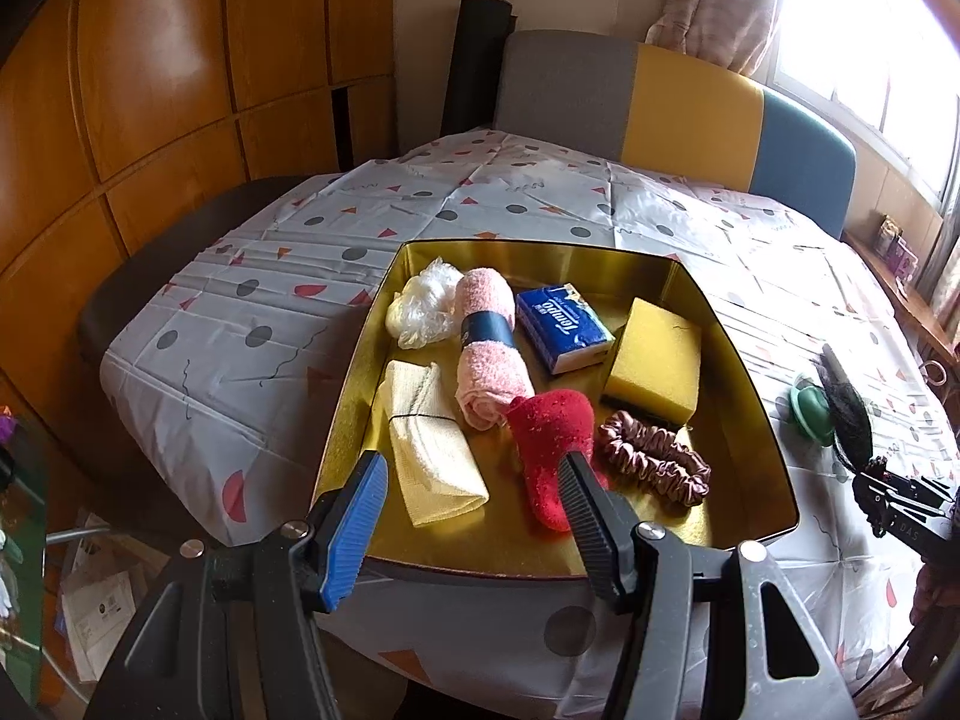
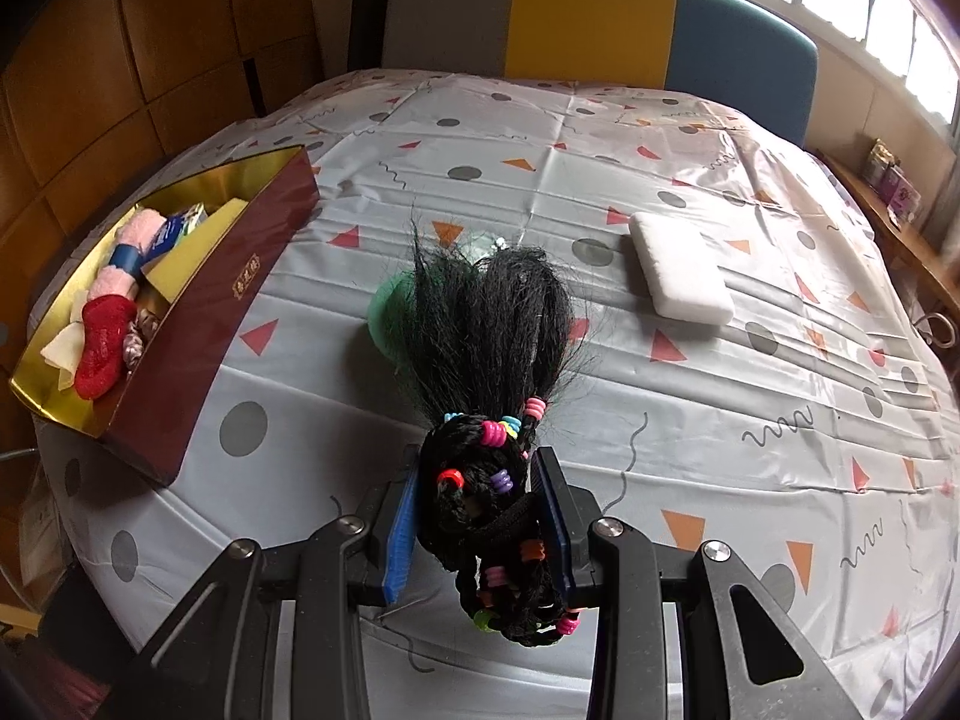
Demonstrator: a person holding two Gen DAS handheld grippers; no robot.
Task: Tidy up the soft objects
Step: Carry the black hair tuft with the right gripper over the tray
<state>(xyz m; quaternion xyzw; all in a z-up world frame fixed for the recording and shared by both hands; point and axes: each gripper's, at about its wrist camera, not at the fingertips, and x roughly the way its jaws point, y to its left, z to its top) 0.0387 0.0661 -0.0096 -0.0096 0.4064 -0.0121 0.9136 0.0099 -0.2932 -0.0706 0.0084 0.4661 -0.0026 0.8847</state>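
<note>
We see the right tool (image 2: 477,531) clamped on a black braided hairpiece (image 2: 489,360) above the surface (image 2: 660,420); long axis points away, loose strands fanning forward. Left tool (image 1: 474,495) apart, empty, above the gold-lined box (image 1: 753,396).

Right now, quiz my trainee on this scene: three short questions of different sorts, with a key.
1. True or false: the right gripper is shut on the hairpiece.
2. Which lies outside the box? A) red sock B) white sponge C) scrunchie
3. Fill in: the left gripper is ___ and holds nothing.

Key: 1 true; 2 B; 3 open.
</note>
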